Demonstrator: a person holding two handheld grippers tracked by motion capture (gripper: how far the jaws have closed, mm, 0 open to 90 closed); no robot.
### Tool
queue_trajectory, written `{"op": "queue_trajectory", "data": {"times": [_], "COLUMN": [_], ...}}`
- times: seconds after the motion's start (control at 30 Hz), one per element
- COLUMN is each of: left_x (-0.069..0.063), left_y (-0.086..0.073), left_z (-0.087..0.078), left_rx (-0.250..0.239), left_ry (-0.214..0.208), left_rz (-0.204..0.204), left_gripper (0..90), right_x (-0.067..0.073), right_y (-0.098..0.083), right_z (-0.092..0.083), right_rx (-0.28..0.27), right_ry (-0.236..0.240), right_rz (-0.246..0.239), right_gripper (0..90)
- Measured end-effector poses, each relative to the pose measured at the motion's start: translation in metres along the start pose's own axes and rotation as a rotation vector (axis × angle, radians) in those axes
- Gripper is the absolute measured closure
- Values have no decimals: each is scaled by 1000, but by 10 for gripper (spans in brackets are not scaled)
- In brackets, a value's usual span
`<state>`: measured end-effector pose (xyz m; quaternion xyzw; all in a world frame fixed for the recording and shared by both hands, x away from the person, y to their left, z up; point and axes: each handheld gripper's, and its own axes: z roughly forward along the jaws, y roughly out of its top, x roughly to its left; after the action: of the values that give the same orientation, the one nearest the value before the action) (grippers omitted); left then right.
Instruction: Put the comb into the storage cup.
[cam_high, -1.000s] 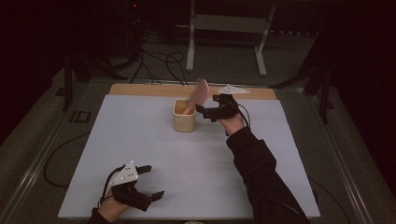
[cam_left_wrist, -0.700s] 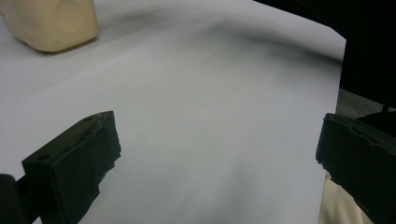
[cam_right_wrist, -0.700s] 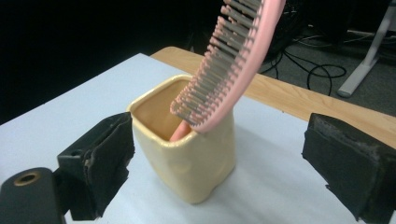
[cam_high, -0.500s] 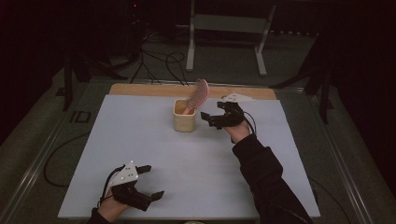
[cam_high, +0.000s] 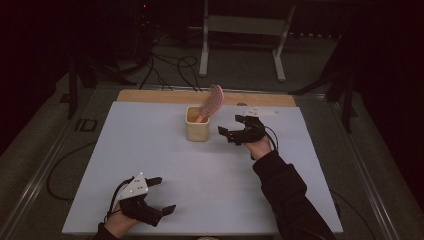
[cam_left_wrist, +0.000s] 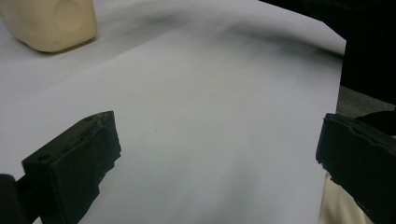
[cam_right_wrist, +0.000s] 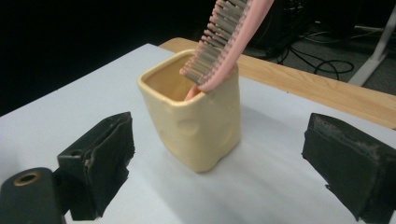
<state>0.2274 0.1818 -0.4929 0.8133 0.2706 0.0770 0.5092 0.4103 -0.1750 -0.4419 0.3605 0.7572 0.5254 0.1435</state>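
Note:
A cream square cup (cam_high: 197, 125) stands on the white mat (cam_high: 150, 150) near its far edge. A pink hairbrush (cam_high: 213, 101) leans in the cup, bristle head up and tilted right. My right gripper (cam_high: 231, 126) hovers just right of the cup, open and empty. In the right gripper view the cup (cam_right_wrist: 196, 121) and the brush (cam_right_wrist: 229, 37) sit ahead, between the spread jaws of the right gripper (cam_right_wrist: 217, 161). My left gripper (cam_high: 165, 195) rests open at the near left of the mat. In the left gripper view the left gripper (cam_left_wrist: 217, 161) holds nothing, and the cup (cam_left_wrist: 51, 23) is far off.
A wooden strip (cam_high: 165, 96) runs along the table's far edge behind the cup. Cables (cam_high: 170, 65) and a metal stand's legs (cam_high: 240, 45) lie on the floor beyond. Dark metal rails (cam_high: 45, 170) flank the mat.
My right gripper let go of the hairbrush and drew back from the cup, toward the person and to the right. The brush stays leaning in the cup. The left gripper has not moved.

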Motion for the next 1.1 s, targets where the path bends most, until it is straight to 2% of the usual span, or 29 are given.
{"op": "queue_trajectory", "data": {"times": [0.43,0.8,1.1], "left_x": [-1,-1,-1], "left_y": [1,1,2], "left_z": [0,0,0], "left_rx": [0,-1,0], "left_ry": [-5,-5,-7], "left_rz": [9,9,10], "left_gripper": [2,2,2], "right_x": [6,9,12], "right_y": [-28,-50,-72], "right_z": [-18,-33,-51], "right_rx": [12,31,43], "right_ry": [38,36,54], "right_rz": [-8,-36,-35], "right_gripper": [89,89,89]}}
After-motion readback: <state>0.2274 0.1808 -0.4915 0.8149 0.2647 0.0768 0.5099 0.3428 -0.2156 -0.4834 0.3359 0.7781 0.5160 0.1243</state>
